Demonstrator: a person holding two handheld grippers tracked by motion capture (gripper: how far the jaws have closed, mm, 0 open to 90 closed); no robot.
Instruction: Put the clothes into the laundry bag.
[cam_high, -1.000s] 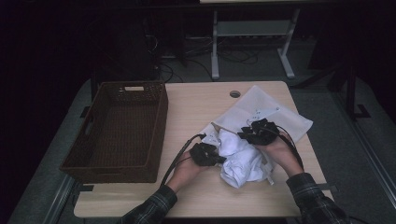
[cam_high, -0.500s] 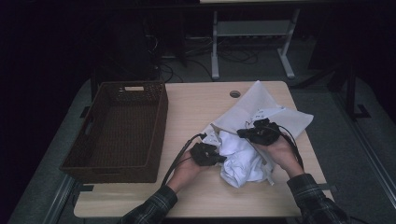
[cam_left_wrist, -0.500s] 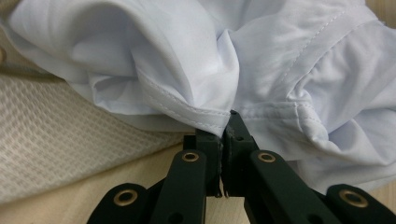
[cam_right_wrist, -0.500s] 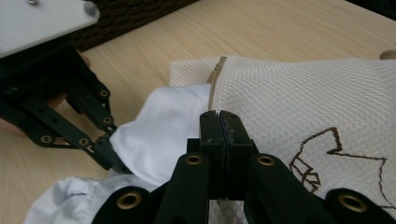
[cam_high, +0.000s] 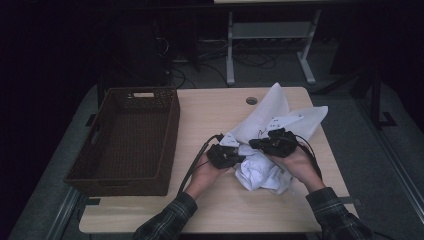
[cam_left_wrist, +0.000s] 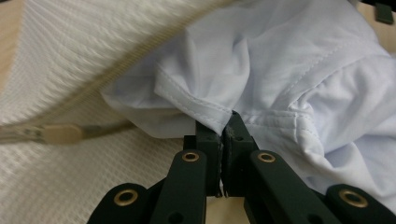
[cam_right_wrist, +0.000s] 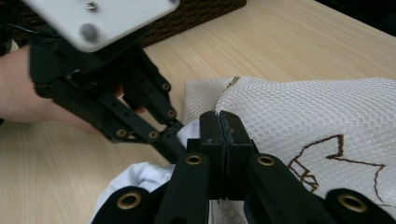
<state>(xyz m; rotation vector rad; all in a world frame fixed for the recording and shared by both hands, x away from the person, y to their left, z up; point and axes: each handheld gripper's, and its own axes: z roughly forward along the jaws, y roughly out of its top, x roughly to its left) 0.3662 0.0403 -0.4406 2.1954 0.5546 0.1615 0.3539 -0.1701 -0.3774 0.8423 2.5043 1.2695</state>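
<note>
Soft garment and mesh bag held right of the basket (cam_high: 125, 140).
Left hand-held gripper (cam_left_wrist: 224, 128) pinches the light, limp shirt (cam_left_wrist: 289, 70) hem; right hand-held gripper (cam_right_wrist: 219, 122) clamps the mesh bag (cam_right_wrist: 317, 116) edge.

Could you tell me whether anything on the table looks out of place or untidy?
The white garment lies crumpled, part-way out of the mesh laundry bag. The wicker basket sits square. Nothing looks spilled or damaged.

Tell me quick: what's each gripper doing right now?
Left gripper: closed, pinching the stitched hem of the white garment.
Right gripper: closed on the edge of the white mesh bag.
</note>
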